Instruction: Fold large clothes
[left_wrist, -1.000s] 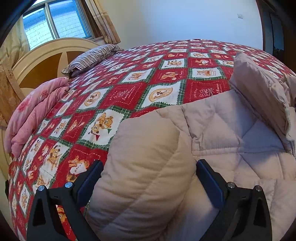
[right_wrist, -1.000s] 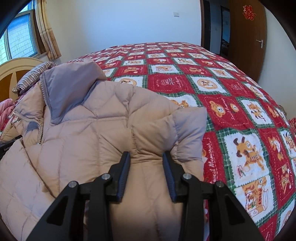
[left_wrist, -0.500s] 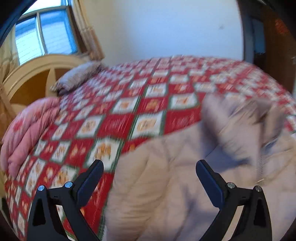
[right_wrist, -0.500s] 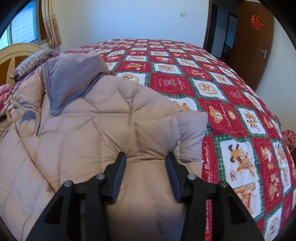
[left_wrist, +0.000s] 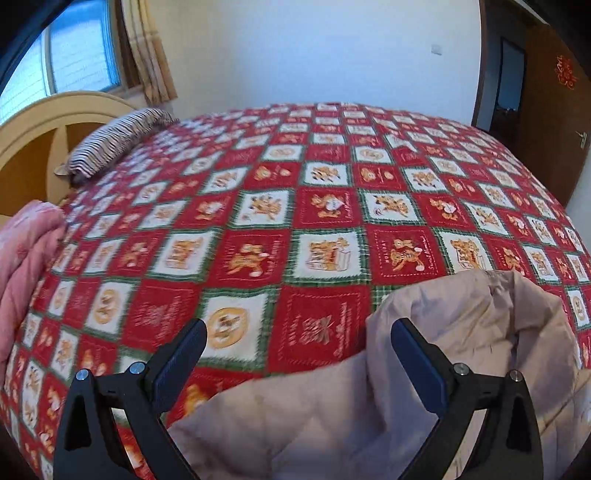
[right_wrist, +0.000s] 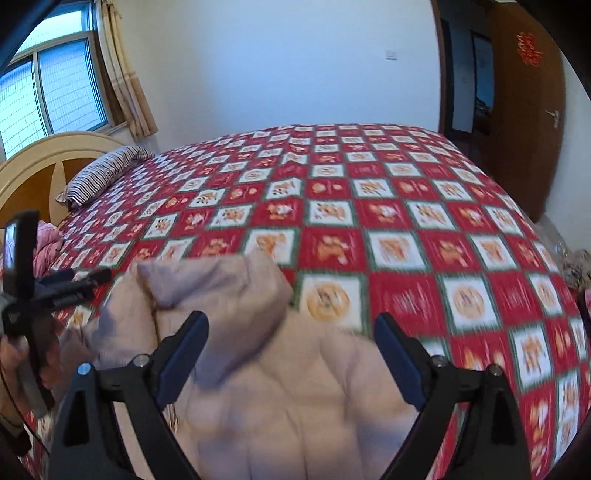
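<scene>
- Right gripper (right_wrist: 290, 334): jaws wide and opening, pads clear of the beige quilted down jacket (right_wrist: 295, 398) blurred below them; left gripper (left_wrist: 297, 341): jaws wide, nothing pinched
- Jacket lies bunched at the near edge of the red-and-white checked bear-print bedspread (left_wrist: 325, 206); its lower part is cut off
- Far left: striped pillow (left_wrist: 114, 142)
</scene>
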